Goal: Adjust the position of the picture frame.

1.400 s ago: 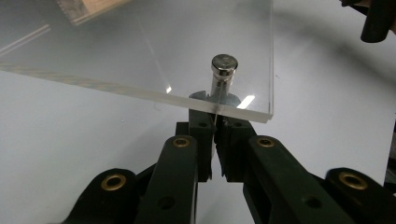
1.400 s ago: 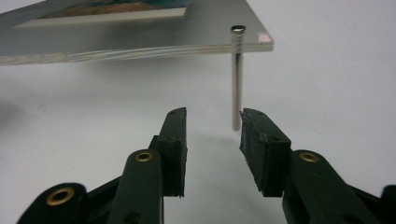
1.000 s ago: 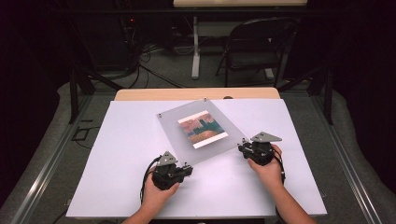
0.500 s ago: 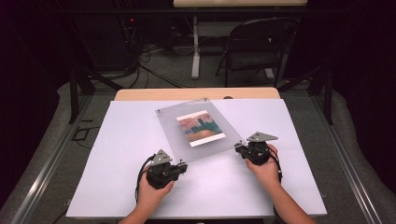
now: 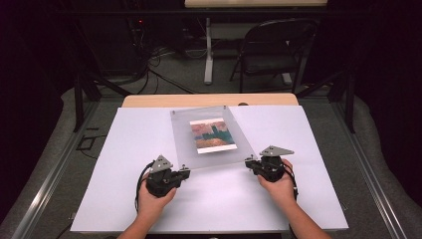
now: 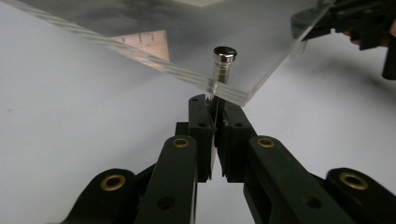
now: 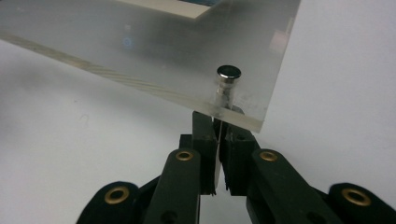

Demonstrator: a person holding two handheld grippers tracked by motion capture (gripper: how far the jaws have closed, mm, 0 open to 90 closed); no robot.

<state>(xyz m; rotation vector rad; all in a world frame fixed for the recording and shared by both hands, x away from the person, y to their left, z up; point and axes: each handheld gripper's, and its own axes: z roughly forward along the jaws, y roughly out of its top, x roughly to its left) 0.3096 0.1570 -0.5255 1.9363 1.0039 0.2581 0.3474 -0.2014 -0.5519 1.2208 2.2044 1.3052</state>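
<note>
- Frame: a clear acrylic sandwich with a small print in the middle showing teal, orange and pinkish bands. It lies mid-table on the white table, turned slightly askew, with its near edge toward the person.
- Metal standoffs sit at the corners. The near-left one and the near-right one are short polished cylinders with flat caps, running through the panel.
- Left gripper: jaws closed, pinched at the near-left corner right under the standoff. Something thin sits between the pads; I can't tell whether it is the panel edge or a film.
- Right gripper: jaws have just been closing and are now shut at the near-right corner. A thin sheet edge shows between the pads, below the standoff.
- In the high view both hands sit at the two near corners and the panel's front edge spans between them.
- Handling, my read: rigid and flat, moderate weight, no flex. The faces are glossy, so slippery, and they scratch easily. Corners could chip if knocked.
- Best hold: the corners near the standoffs, both sides at once. The posts should help stop the pads sliding off.
- Risk: a one-sided lift would torque the panel in the other grip, so keep both ends level.
- A chair stands behind the table, well apart.
</note>
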